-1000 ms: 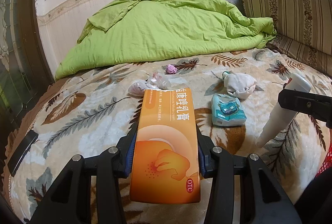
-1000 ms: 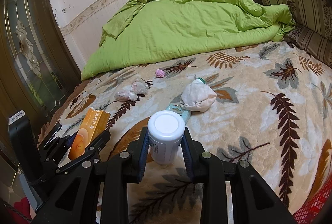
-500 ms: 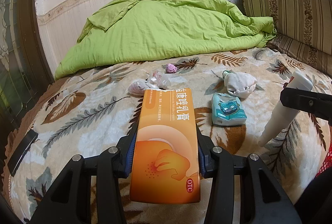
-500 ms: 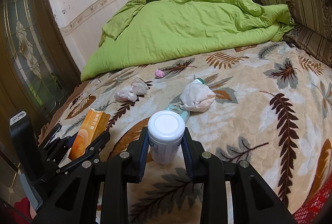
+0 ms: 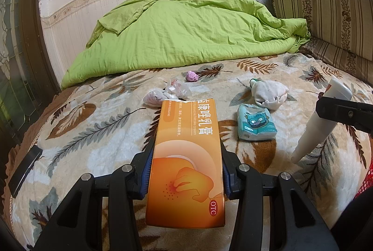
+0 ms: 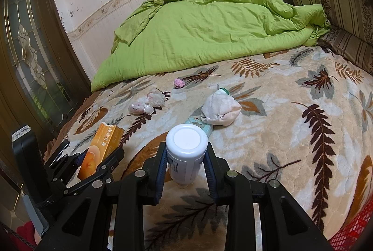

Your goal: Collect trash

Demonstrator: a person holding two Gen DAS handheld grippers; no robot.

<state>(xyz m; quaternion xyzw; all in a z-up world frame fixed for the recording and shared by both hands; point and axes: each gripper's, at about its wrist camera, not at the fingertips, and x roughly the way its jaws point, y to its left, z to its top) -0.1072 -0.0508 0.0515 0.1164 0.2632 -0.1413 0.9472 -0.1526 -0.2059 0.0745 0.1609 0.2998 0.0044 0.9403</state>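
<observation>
Bed blanket (image 5: 98, 134): our landmark, litter on top.
Left gripper (image 5: 185, 171): we clamp orange box (image 5: 186, 157), for binning.
Right gripper (image 6: 186, 163): we pinch white bottle (image 6: 185, 150), likewise.
Tissue pack (image 5: 256, 125): uncollected, mid-blanket.

Your left gripper (image 5: 186, 171), matt black plastic with ribbed blue pads, clamps a glossy orange cardboard box (image 5: 187, 157). The smooth white plastic bottle (image 6: 186, 153) has a satin sheen. Plush leaf-print blanket (image 6: 279, 134); crinkled green cotton-like duvet (image 5: 186, 34).
</observation>
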